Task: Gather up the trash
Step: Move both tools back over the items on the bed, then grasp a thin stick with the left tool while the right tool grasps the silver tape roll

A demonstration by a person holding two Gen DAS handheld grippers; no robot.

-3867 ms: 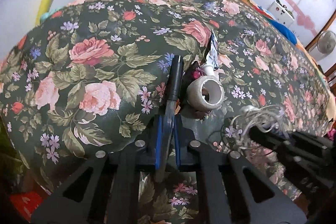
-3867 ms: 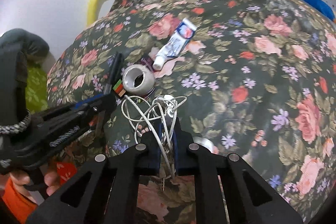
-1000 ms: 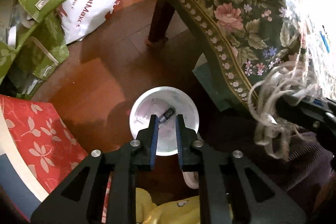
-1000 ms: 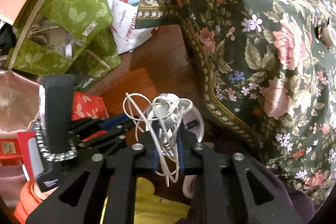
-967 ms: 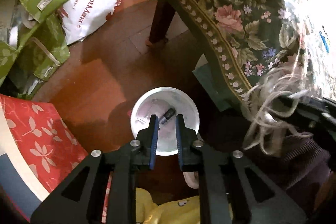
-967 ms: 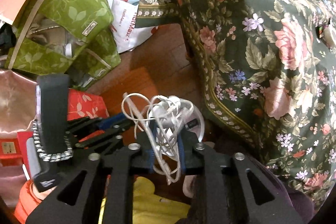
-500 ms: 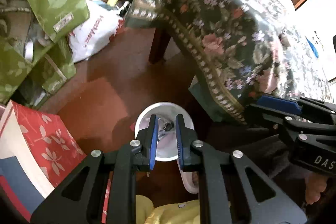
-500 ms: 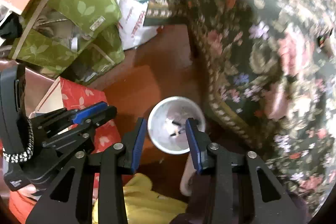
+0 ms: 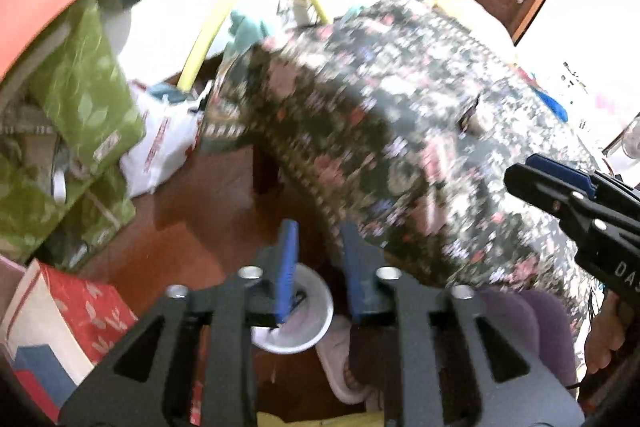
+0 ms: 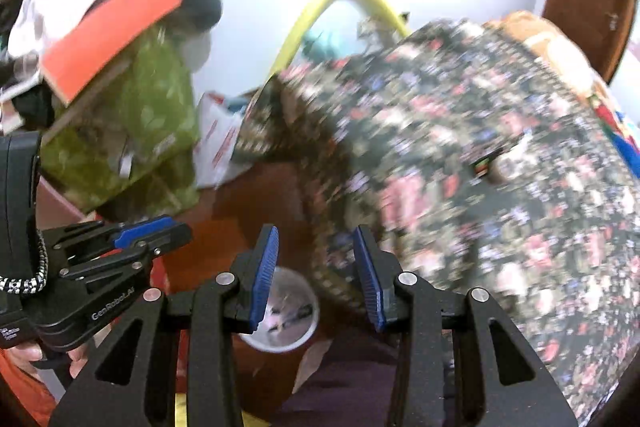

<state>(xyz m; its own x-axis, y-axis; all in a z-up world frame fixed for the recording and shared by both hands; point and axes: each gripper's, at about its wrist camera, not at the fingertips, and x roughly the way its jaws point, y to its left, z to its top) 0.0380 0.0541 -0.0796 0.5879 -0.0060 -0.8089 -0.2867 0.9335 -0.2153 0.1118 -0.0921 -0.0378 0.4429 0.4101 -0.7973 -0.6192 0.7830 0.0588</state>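
Note:
A white trash bin [image 9: 298,321] stands on the brown floor below both grippers; it also shows in the right wrist view [image 10: 286,311] with dark items and white cable inside. My left gripper [image 9: 316,229] is open and empty above the bin. My right gripper [image 10: 316,231] is open and empty, also above the bin. The flowered table [image 9: 420,131] lies to the right, blurred; small leftover objects [image 10: 486,163] sit on it, too blurred to name. The right gripper also shows in the left wrist view [image 9: 560,183].
Green leaf-print bags [image 9: 76,123] and a white plastic bag [image 9: 160,143] stand at the left. A red patterned box [image 9: 60,315] is at lower left. A yellow hoop [image 10: 340,7] leans on the back wall. A slipper [image 9: 340,359] lies by the bin.
The right gripper opened and the white cable dropped into the bin. Both grippers have since tilted up and away from the bin toward the table; the left gripper has opened wider.

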